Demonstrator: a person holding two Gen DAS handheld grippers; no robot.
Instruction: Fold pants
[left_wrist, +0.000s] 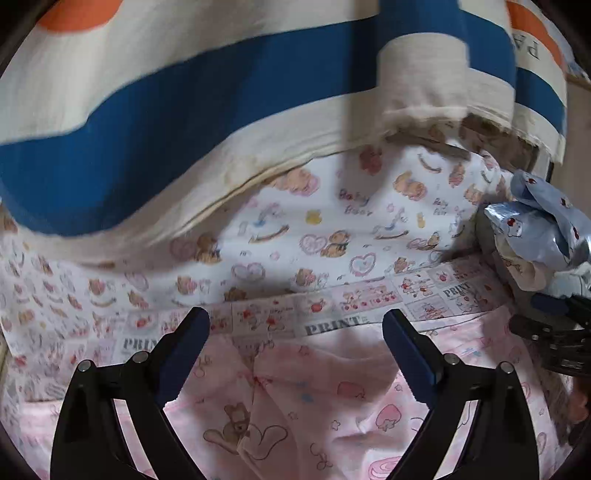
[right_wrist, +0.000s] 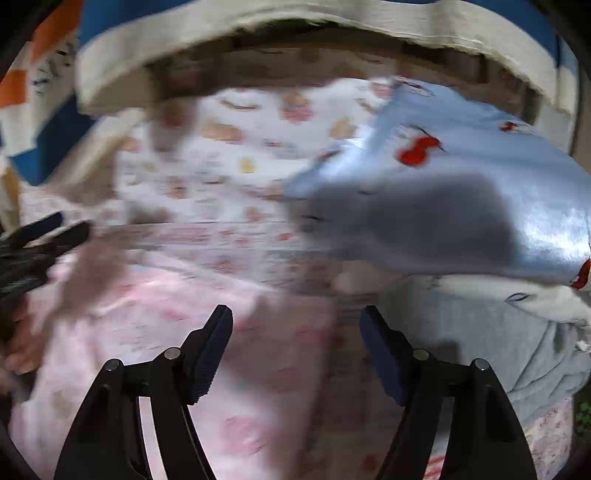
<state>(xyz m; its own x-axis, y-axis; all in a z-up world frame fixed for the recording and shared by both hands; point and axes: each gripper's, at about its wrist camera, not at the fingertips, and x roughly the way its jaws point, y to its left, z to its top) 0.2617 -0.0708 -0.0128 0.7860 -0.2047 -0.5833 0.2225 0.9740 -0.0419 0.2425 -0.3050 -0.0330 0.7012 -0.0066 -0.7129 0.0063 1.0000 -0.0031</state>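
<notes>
Pink pants printed with bears and strawberries lie spread on a bed, filling the lower half of the left wrist view. My left gripper hangs open just above them, its jaws wide apart with only fabric below and nothing pinched. In the blurred right wrist view the pink pants lie to the lower left, and my right gripper stands open over their right part, pads clear of the cloth. Each gripper shows at the edge of the other's view: right fingers, left fingers.
A white bear-print sheet with a "PRINT" border strip lies beyond the pants. A cream, blue and orange blanket rises behind. A shiny light-blue garment and a grey one are heaped at the right.
</notes>
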